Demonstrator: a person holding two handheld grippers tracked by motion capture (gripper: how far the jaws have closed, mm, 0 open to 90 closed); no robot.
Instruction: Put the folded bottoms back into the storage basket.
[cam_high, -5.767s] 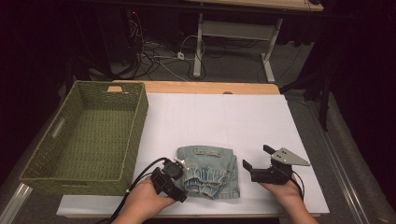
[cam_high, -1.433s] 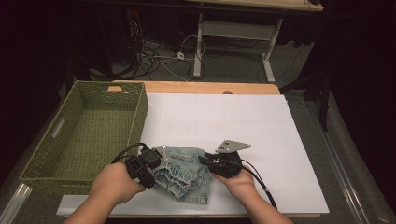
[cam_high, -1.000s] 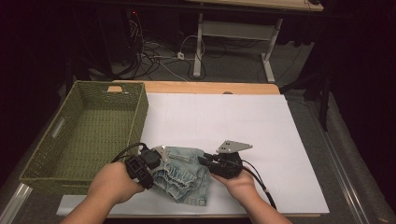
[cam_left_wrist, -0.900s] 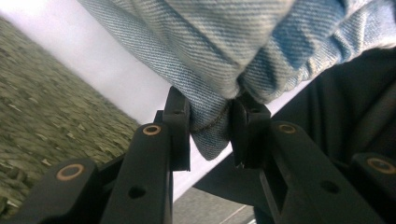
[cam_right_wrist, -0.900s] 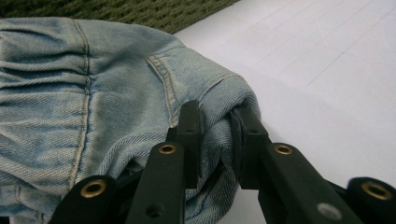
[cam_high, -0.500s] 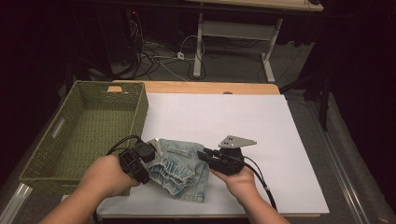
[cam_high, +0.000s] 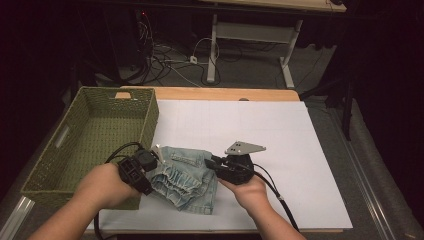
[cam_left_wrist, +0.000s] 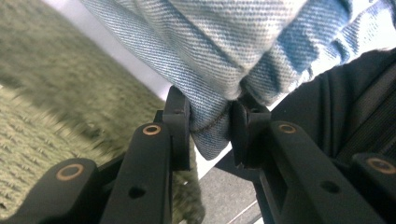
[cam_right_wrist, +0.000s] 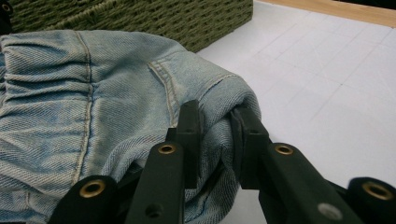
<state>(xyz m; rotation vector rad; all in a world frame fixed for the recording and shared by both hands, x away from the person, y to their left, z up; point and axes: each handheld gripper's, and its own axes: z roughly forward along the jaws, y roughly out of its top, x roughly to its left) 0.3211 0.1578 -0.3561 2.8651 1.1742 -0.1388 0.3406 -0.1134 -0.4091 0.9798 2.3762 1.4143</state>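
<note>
A folded pair of light blue denim shorts (cam_high: 186, 172) hangs between both hands, raised a little off the white table sheet (cam_high: 300, 150). My left gripper (cam_high: 152, 162) is shut on the shorts' left edge; in the left gripper view its pads (cam_left_wrist: 180, 126) pinch a fold of denim (cam_left_wrist: 210, 70). My right gripper (cam_high: 214, 164) is shut on the right edge; the right gripper view shows a bunched denim fold (cam_right_wrist: 215, 126) squeezed between its jaws. A green woven basket (cam_high: 82, 140) stands just left of the shorts.
The basket's near right corner (cam_high: 145, 125) lies close to the left hand. A wooden table edge (cam_high: 220, 93) runs along the back. Cables and a metal desk frame (cam_high: 250, 45) sit on the floor behind. White sheet lies to the right of the shorts.
Both grippers have risen a little with the shorts and shifted left toward the basket. Earlier still, the shorts lay flat with the grippers apart at either side.
</note>
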